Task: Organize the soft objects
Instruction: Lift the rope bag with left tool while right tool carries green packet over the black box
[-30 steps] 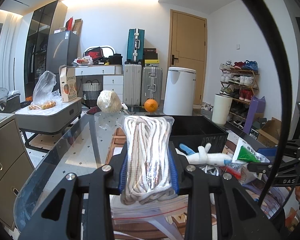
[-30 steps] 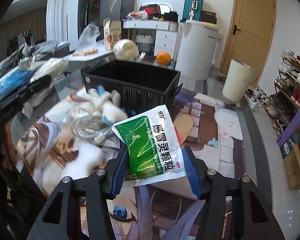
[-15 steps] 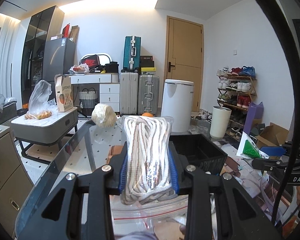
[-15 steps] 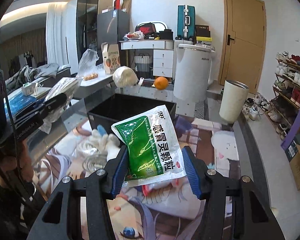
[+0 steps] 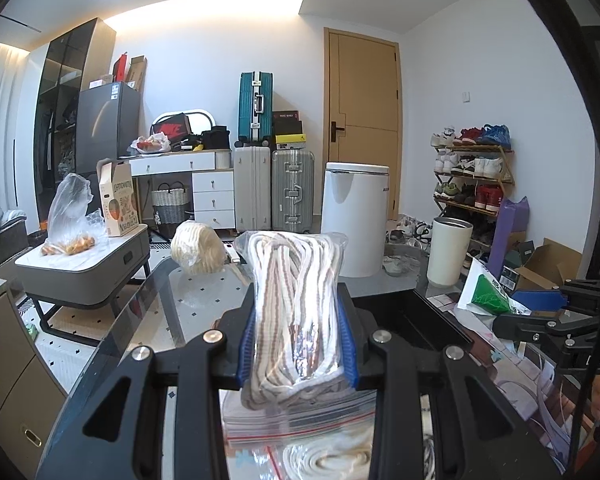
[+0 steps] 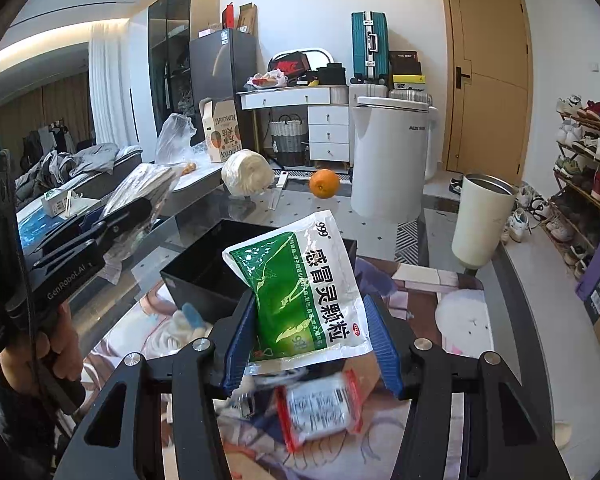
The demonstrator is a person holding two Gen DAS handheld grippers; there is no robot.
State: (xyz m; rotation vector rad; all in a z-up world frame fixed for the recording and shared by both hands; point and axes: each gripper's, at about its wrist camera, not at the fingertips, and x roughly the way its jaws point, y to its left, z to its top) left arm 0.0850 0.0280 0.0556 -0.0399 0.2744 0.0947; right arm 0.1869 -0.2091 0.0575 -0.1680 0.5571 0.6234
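Note:
My left gripper is shut on a clear bag of cream and brown rope, held upright above the glass table. My right gripper is shut on a green and white medicine sachet, held above the table in front of a black bin. The bin also shows in the left wrist view, behind the rope bag. The right gripper with the sachet shows at the right of the left wrist view. The left gripper shows at the left of the right wrist view.
A red-edged packet and a white and blue plush toy lie on the printed mat. A ball of cream cord and an orange sit at the far table edge. A white cup stands right.
Both grippers have risen and tilted up with their loads. The bin and the table items have sunk lower in both views. The grips have not changed.

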